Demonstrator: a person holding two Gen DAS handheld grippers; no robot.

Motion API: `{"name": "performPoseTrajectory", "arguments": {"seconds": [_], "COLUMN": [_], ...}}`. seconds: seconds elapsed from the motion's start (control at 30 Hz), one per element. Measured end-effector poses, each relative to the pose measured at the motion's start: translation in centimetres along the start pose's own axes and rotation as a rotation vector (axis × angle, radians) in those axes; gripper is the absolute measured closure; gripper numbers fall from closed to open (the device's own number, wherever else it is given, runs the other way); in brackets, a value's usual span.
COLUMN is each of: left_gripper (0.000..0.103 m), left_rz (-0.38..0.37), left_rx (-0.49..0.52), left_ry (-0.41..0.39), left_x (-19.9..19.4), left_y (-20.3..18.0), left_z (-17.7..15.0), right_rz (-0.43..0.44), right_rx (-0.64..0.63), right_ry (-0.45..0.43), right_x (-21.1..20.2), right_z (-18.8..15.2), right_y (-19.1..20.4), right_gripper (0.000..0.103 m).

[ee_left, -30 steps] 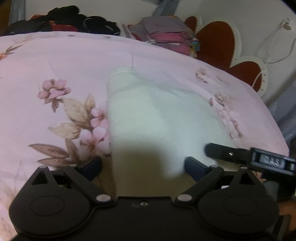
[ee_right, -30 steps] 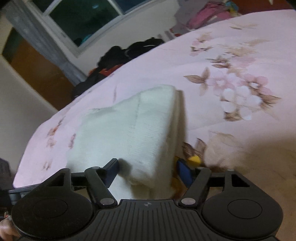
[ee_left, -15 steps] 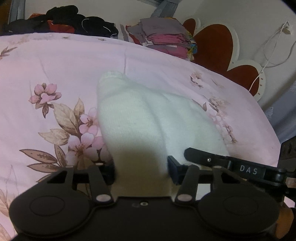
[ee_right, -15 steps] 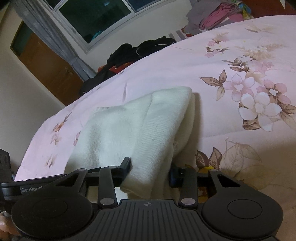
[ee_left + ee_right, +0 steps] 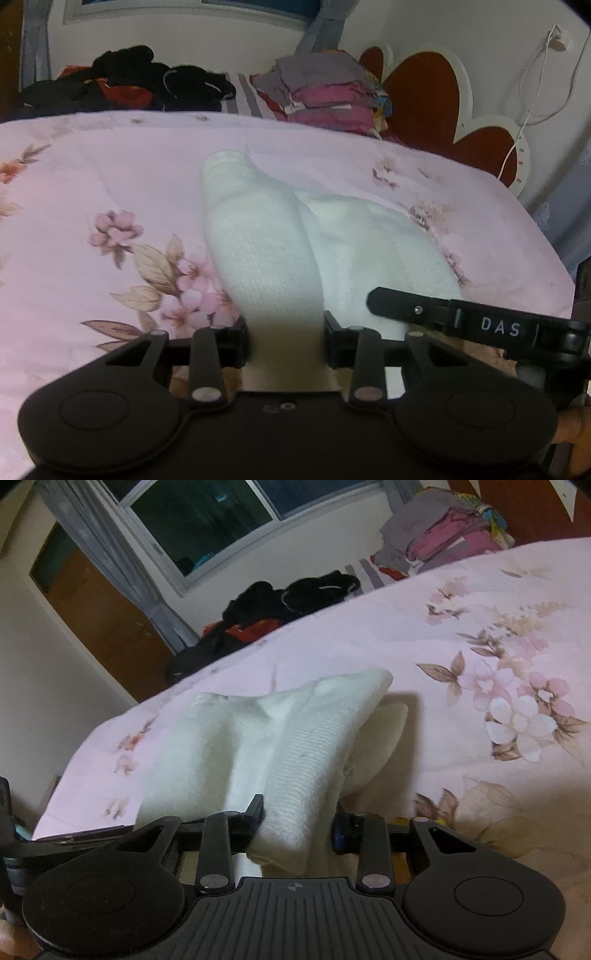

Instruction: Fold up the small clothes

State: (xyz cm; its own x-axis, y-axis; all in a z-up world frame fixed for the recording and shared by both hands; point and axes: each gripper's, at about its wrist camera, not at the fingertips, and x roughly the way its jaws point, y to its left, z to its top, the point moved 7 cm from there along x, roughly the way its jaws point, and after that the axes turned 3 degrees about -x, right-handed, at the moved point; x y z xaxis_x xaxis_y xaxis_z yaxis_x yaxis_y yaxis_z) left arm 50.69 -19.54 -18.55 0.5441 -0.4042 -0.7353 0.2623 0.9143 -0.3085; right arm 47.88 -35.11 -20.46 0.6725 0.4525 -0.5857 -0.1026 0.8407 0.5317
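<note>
1. Bedspread (image 5: 92, 177) (image 5: 480, 602): pink, printed with flowers and leaves; it fills most of both my wrist views and carries everything below.

2. White knit garment (image 5: 258, 243) (image 5: 295, 738): lies on the bedspread near its front edge. Two near corners are lifted off the cover and drawn into ridges that run toward my two grippers; the far part rests flat.

3. Stack of folded clothes (image 5: 325, 92) (image 5: 443, 539): grey and magenta, at the far edge of the bed, well apart from the garment.

4. Heap of dark clothes (image 5: 140, 81) (image 5: 288, 598): black with some red, also at the far edge, beside the stack.

5. Left gripper (image 5: 285, 341): jaws drawn in tight, pinching one ridge of the white knit between them.

6. Right gripper (image 5: 298, 821): likewise closed down on a thick fold of the same garment. In my left view its arm, marked DAS, crosses just beside the left gripper.
</note>
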Motion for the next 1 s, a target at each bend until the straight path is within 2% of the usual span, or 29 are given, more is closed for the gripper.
{"name": "performPoseTrajectory", "arguments": {"seconds": [0.23,0.47,0.67,0.8,1.0], "left_gripper": [0.067,0.067,0.067,0.067,0.067], "left_rz": [0.038,0.080,0.058,0.054,0.072], "left_rx": [0.000,-0.023,-0.043,-0.040,-0.041], "left_ry": [-0.045,-0.092,-0.117,-0.112,-0.098], "left_x": [-5.6,-11.4,-16.2,-18.2,-18.5], "left_y": [3.8,11.8,21.2,27.8,35.3], "left_z": [0.6,0.8,1.7,2.7,3.9], "right_rz": [0.067,0.126,0.122,0.113,0.123], "right_rx": [-0.025,-0.058,-0.063,-0.054,-0.032], "right_ry": [-0.015,-0.008,-0.007,0.000,0.016], "right_x": [-0.1,2.9,7.3,11.6,18.3], "right_z": [-0.1,-1.7,-3.8,-5.3,-6.5], "right_y": [7.1,16.6,26.3,32.7,37.7], "right_gripper": [0.069,0.069,0.069,0.069,0.069]}}
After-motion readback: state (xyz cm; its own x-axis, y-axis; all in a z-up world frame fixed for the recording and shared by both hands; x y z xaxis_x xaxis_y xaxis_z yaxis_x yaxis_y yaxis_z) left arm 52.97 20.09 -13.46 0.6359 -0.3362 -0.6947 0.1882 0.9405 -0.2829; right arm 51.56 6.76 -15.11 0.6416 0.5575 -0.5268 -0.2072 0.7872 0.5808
